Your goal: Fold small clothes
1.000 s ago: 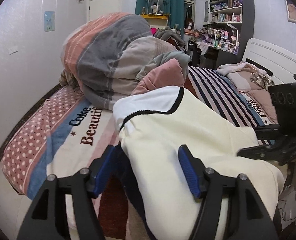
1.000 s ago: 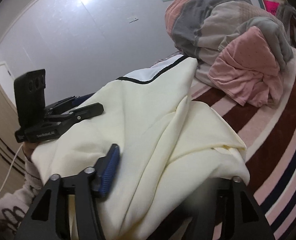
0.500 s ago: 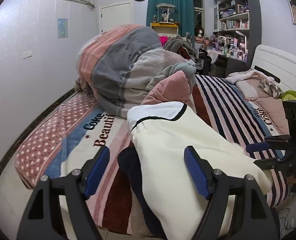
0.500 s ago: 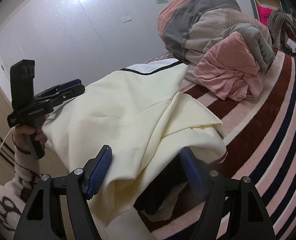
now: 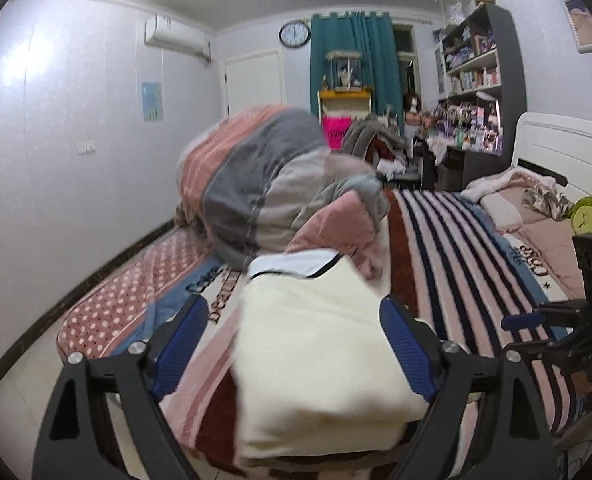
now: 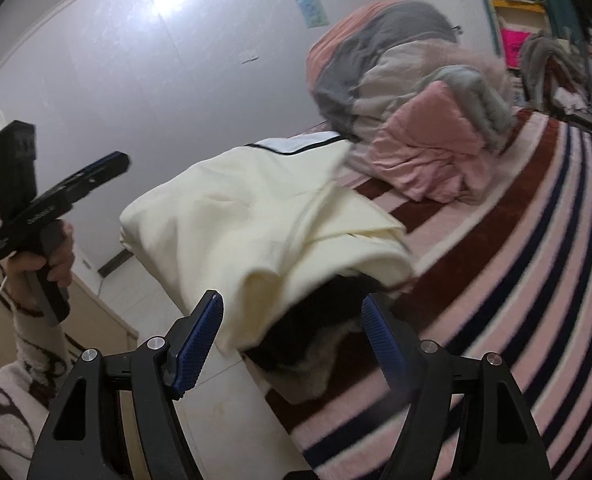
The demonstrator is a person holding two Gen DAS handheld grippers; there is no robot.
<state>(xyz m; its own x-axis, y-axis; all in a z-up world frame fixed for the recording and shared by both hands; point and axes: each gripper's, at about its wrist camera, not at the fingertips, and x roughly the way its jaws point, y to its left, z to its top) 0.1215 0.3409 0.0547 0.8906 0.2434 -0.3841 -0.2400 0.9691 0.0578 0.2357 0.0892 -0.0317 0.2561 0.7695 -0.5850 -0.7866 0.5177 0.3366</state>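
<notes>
While the cream garment lies doubled over at the near edge of the bed, your two grippers stand clear of it. Your left gripper has its jaws opening with nothing pinched between them; the cloth shows in the gap, but the pads do not press on it. Your right gripper is likewise released, its jaws wide and apart from the fabric. The fold looks mostly done: the cream piece sits as a rough bundle with its black-trimmed white band at the far end, though a loose flap and a dark lining spill out at the near corner. A pink garment waits just beyond, against the rolled quilt, apparently not yet folded.
</notes>
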